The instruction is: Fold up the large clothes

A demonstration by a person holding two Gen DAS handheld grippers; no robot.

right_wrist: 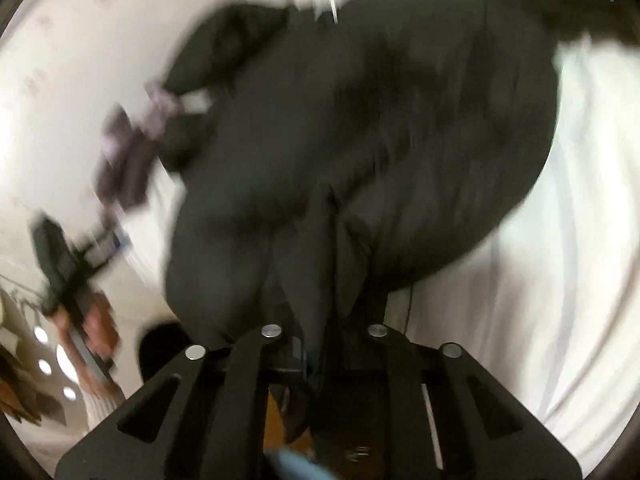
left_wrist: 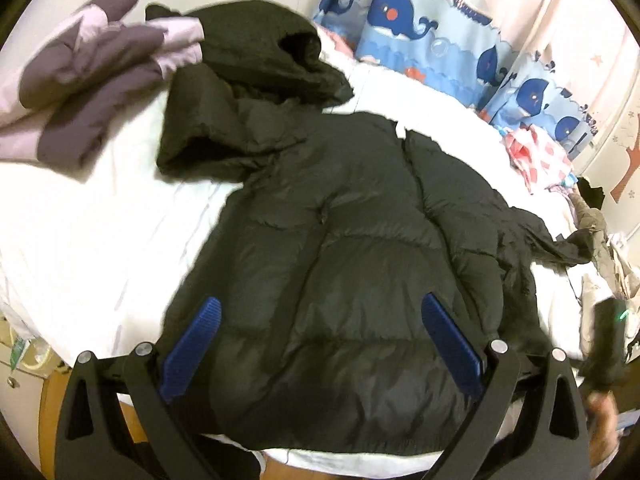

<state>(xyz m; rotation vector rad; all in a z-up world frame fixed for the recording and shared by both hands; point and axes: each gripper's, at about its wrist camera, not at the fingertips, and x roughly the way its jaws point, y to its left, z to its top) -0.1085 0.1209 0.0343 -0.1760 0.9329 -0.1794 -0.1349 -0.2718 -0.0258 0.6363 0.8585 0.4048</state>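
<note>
Ok, live now. Black puffer jacket (left_wrist: 340, 240) is spread on the white bed (left_wrist: 100, 240), hood (left_wrist: 224, 132) toward the far side by the whale curtain (left_wrist: 404, 16), hem at the near edge right under me. Long axis runs hood-to-hem, so roughly straight away from my left gripper (left_wrist: 320, 344).

Left gripper: jaws wide apart, blue pads (left_wrist: 192, 348) framing the lower body of the jacket, nothing between them that I'd call held. It hovers over the hem area, w/ the jacket directly ahead and below.

Right gripper (right_wrist: 316, 356): view's badly blurred, but the jaws look pinched together w/ a fold of black fabric bunched right at the tips, so I read it as clamped on the jacket, prob. at the sleeve or side edge on my right. From there the bulk of the jacket (right_wrist: 360, 128) lies ahead and up-frame, white sheet to the right of it. In the left view that gripper is just a dark smear at the far right edge (left_wrist: 608, 344), near the trailing sleeve (left_wrist: 552, 240).

So right hand is the one on the cloth, left is free and nearest the hem. Next move, I'd guess: carry the right-side piece across the long axis toward the middle, left pins or takes the opposite side.

Purple-and-lilac garment (left_wrist: 80, 84) sits far left, apart from the body but close to the hood. Puffy fabric will spring back, so watch that.
</note>
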